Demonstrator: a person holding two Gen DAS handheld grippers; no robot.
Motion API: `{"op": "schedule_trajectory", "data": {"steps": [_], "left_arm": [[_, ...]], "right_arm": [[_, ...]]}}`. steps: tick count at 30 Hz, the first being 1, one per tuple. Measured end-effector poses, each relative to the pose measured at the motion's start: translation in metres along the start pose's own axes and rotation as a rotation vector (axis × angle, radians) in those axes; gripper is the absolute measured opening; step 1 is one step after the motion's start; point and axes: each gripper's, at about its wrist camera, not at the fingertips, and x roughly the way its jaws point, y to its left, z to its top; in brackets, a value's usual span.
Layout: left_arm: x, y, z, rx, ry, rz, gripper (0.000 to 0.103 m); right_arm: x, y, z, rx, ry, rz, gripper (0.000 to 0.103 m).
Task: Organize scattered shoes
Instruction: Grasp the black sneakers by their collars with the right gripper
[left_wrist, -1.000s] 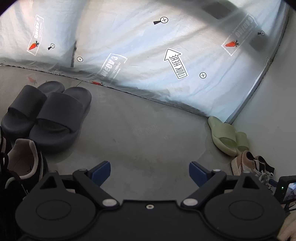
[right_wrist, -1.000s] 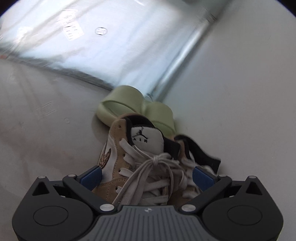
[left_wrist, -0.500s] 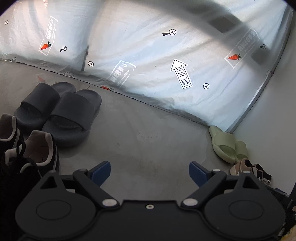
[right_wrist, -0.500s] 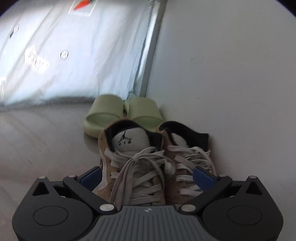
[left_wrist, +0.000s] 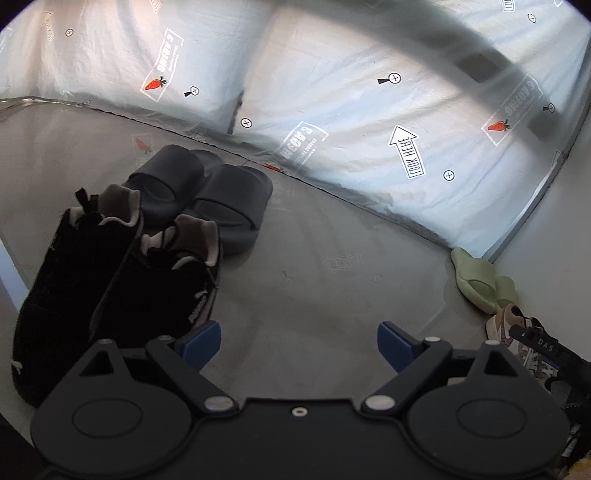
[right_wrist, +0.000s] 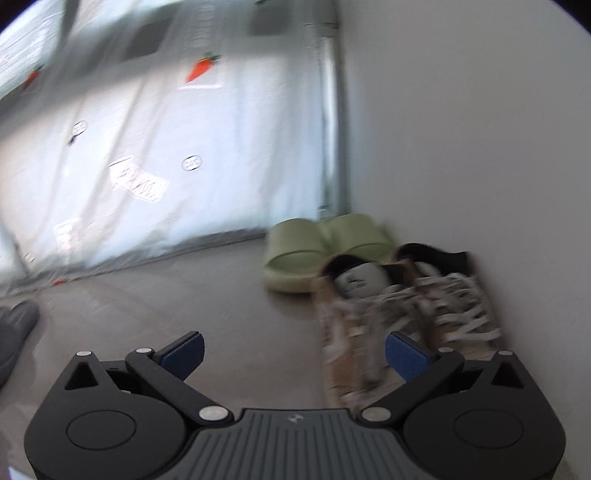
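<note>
Two black sneakers (left_wrist: 110, 273) stand side by side at the left, with a pair of dark grey slides (left_wrist: 207, 195) just beyond them. My left gripper (left_wrist: 299, 343) is open over bare floor, its left pad beside the nearer sneaker. In the right wrist view a pair of tan sneakers (right_wrist: 402, 314) with white laces rests against the white wall, behind a pair of green slides (right_wrist: 321, 247). My right gripper (right_wrist: 295, 350) is open and empty; its right pad overlaps the left tan sneaker in the picture. The green slides (left_wrist: 480, 284) and tan sneakers (left_wrist: 509, 325) also show at the left view's right edge.
A silvery printed sheet (left_wrist: 351, 110) hangs along the back of the grey floor (left_wrist: 332, 280). A white wall (right_wrist: 480, 147) closes the right side. A dark grey slide's toe (right_wrist: 14, 332) shows at the right view's left edge.
The left view swung so the black sneakers now fill its left side. My right gripper pulled back and left from around the tan sneaker, which now stands beside its mate at the wall.
</note>
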Motion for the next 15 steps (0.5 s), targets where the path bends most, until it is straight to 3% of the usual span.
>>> {"op": "schedule_trajectory", "data": {"steps": [8,15], "left_arm": [[-0.020,0.070,0.024,-0.008,-0.016,0.012,0.092],[-0.011,0.138,0.054,-0.002,-0.033,0.026,0.092]], "right_arm": [[-0.026,0.119,-0.010,-0.092,0.075,0.244,0.103],[-0.054,0.236,-0.006,-0.093,0.199,0.527,0.103]]}}
